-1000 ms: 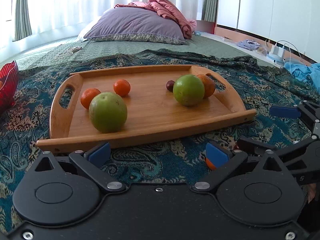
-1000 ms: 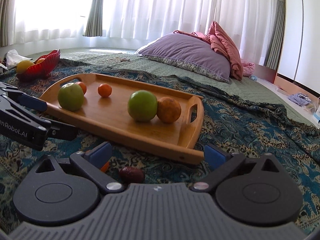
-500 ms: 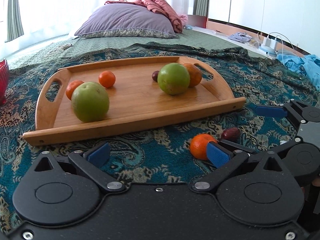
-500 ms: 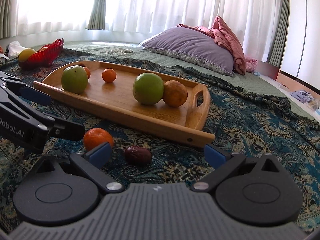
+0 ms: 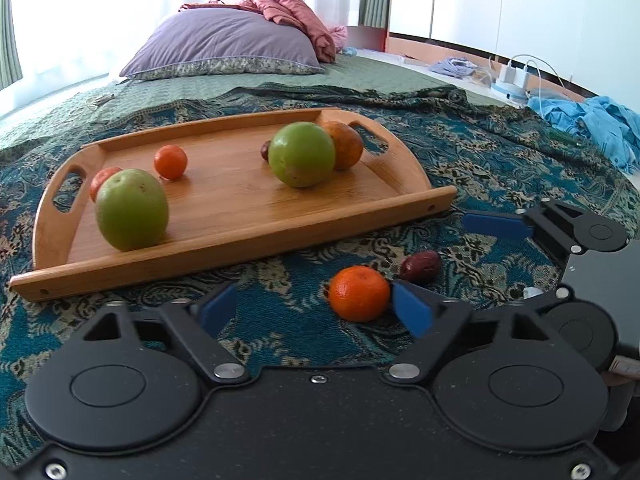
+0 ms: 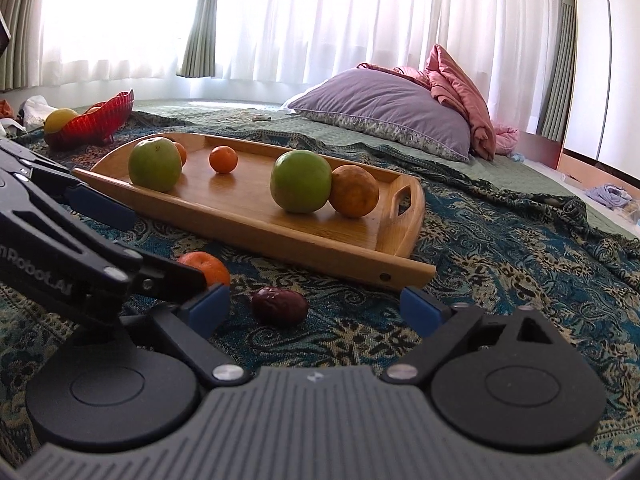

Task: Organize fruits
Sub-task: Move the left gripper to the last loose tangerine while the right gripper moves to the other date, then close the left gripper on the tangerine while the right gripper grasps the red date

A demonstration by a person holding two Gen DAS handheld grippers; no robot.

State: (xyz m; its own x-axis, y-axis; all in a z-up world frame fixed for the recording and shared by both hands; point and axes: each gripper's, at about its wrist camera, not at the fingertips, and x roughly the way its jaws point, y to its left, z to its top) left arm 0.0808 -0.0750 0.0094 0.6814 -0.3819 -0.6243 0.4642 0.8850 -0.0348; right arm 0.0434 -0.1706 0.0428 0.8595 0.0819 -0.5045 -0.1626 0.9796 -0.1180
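Five fruits sit on the tray [image 5: 248, 216]; a tangerine [image 5: 359, 293] and a date [image 6: 279, 305] lie on the blanket by its near edge. The left gripper [image 5: 316, 308] has just been closing around the tangerine, still spread; the right gripper [image 6: 316, 306] narrows around the date, not touching.

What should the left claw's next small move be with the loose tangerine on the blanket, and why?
Probably shift the left claw sideways to centre the tangerine, then finish closing. Its jaws have just been closing, yet the fruit sits against the right-side pad with a wide gap to the other, so it is not gripped.
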